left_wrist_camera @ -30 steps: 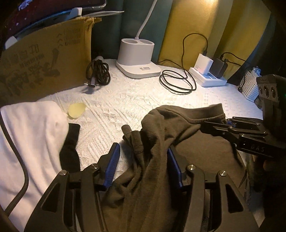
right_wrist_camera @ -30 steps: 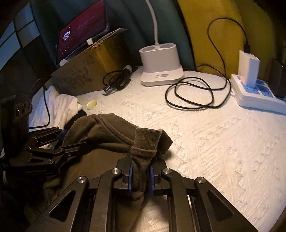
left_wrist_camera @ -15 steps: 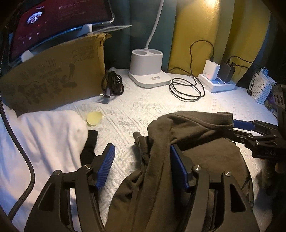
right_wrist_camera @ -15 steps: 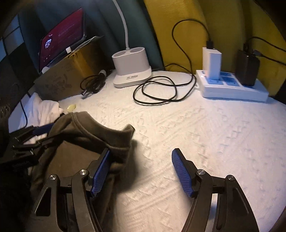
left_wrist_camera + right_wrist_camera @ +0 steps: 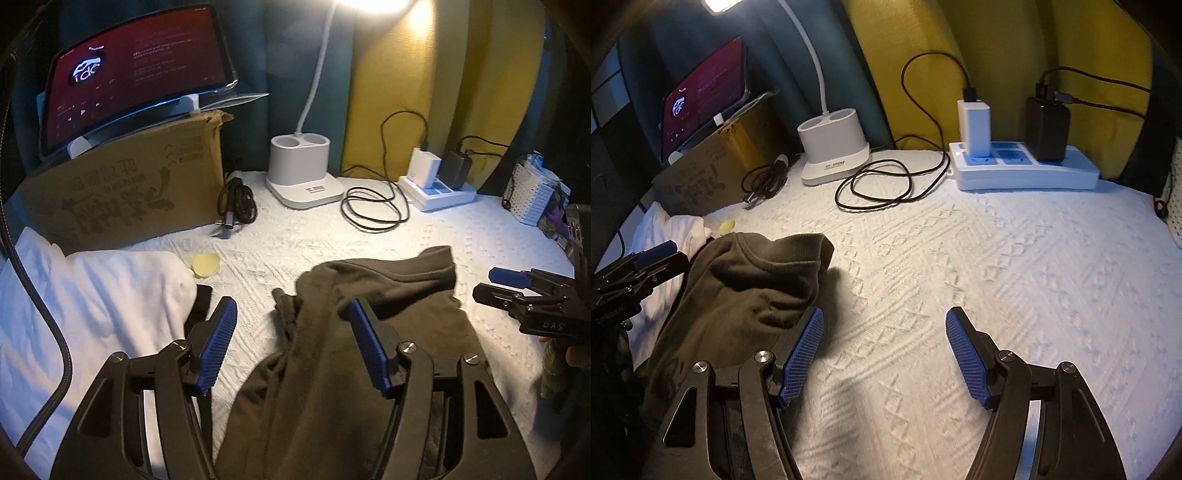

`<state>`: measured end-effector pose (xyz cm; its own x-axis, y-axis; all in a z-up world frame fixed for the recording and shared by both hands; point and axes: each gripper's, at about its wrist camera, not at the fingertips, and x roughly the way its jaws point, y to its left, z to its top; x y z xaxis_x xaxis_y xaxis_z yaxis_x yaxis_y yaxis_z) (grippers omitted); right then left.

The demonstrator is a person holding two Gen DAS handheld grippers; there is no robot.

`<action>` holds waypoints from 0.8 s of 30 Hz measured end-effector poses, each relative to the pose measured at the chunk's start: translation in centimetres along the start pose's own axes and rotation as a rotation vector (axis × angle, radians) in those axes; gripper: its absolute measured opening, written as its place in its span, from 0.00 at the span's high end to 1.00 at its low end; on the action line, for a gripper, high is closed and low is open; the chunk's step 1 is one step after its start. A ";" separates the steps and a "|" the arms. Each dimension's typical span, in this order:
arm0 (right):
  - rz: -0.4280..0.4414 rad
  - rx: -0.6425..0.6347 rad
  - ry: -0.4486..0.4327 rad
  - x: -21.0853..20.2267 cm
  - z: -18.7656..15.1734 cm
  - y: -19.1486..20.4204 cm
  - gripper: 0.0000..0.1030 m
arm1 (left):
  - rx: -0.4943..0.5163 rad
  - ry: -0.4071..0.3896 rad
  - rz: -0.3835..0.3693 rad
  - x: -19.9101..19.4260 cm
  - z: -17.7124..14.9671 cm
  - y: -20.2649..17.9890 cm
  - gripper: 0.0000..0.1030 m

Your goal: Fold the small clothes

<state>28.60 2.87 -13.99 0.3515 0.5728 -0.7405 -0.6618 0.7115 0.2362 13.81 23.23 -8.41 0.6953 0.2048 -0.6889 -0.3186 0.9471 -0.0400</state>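
A dark olive-brown garment [image 5: 369, 354] lies bunched on the white textured cloth [image 5: 461, 240]; it also shows at the left of the right wrist view [image 5: 746, 295]. My left gripper [image 5: 291, 343] is open, its jaws wide apart over the garment's left part, holding nothing. My right gripper [image 5: 884, 354] is open and empty, its left finger [image 5: 801, 354] beside the garment's right edge. The right gripper also shows at the right of the left wrist view [image 5: 524, 295]. The left gripper shows at the left edge of the right wrist view [image 5: 639, 266].
White folded clothes [image 5: 92, 295] lie at the left with a black piece [image 5: 199, 302] beside them. A cardboard box [image 5: 129, 188] with a tablet [image 5: 136, 77], a lamp base [image 5: 303, 173], coiled cables [image 5: 373, 206], a power strip [image 5: 1023, 166] and a small yellow disc [image 5: 207, 264] stand behind.
My right gripper opened and let go of the garment's sleeve, then drew back to the right. Both grippers rose and pulled back; the garment settled on the cloth.
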 end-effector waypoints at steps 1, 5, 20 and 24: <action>-0.001 0.001 -0.003 -0.3 -0.1 -0.1 0.31 | 0.003 -0.002 -0.004 -0.3 -0.1 -0.3 0.38; -0.006 0.012 -0.012 -1.6 -0.9 -0.5 0.31 | 0.015 -0.009 -0.020 -1.1 -0.5 -1.4 0.38; -0.052 0.052 -0.044 -6.4 -5.1 -2.9 0.31 | 0.053 -0.012 -0.078 -3.9 -3.3 -5.7 0.38; -0.067 0.067 -0.054 -7.9 -6.4 -3.6 0.31 | 0.066 -0.010 -0.091 -4.4 -4.1 -6.8 0.38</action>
<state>23.93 -6.84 -13.03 0.4295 0.5428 -0.7217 -0.5907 0.7734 0.2301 10.31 14.93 -8.05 0.7258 0.1192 -0.6775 -0.2112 0.9759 -0.0545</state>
